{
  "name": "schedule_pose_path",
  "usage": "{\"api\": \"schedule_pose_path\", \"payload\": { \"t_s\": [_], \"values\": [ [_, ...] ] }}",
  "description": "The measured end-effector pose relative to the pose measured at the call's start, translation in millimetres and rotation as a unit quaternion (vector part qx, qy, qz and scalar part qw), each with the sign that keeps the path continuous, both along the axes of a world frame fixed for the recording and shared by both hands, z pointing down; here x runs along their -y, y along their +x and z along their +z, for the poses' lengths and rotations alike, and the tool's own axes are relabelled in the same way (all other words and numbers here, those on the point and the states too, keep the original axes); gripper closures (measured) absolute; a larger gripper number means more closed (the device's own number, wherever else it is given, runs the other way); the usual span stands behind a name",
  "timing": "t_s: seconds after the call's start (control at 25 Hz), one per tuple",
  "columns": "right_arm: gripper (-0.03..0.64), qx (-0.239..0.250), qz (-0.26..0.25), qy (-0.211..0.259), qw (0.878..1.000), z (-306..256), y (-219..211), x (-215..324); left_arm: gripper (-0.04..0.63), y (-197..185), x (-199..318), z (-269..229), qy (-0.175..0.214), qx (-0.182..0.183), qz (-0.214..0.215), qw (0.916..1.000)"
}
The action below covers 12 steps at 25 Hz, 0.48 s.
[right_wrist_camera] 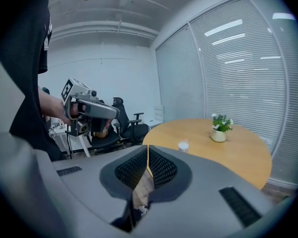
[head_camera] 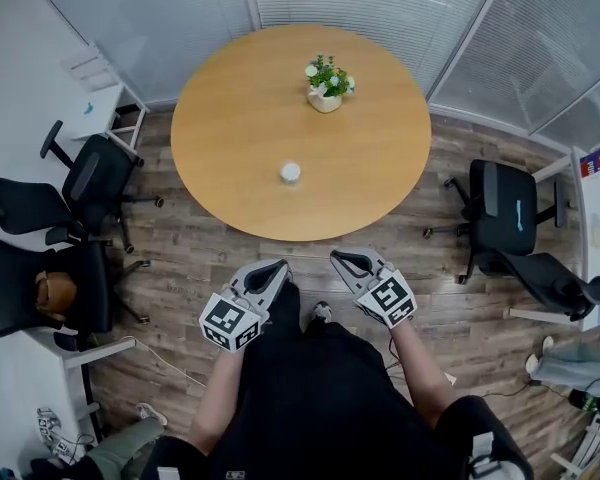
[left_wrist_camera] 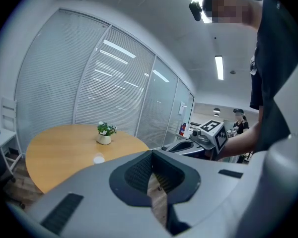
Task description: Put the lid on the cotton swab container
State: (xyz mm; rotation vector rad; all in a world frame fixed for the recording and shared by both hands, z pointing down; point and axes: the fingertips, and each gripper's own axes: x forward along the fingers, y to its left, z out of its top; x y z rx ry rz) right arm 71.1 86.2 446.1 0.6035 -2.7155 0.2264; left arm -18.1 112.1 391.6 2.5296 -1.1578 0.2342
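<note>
The left tool (left_wrist_camera: 151, 153) has its jaws closed together; beyond it, a round wooden worktop (left_wrist_camera: 54, 150) carries a potted plant (left_wrist_camera: 105, 133) and a small white container (left_wrist_camera: 98, 158), with the right tool (left_wrist_camera: 171, 146) alongside

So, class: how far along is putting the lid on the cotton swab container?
Nothing looks done. In hand: nothing; the left gripper and right gripper are shut, empty, short of the table. Left: reaching the small white container and lidding it; no separate lid is discernible.
</note>
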Motion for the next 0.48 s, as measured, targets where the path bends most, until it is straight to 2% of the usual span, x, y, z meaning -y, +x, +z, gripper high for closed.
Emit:
{"api": "schedule_pose_path", "payload": {
  "t_s": [0.24,0.48],
  "values": [
    [0.612,-0.015,0.028,-0.009,0.999,5.1,-7.2,27.7,0.591,-12.5,39.8,4.6,-0.004,-0.016,0.021,0.9997],
    [0.612,-0.028,0.037,-0.026,0.999,12.8,-37.3,56.9,0.591,-34.4,80.1,10.6,-0.013,-0.022,0.049,0.9985]
  ]
}}
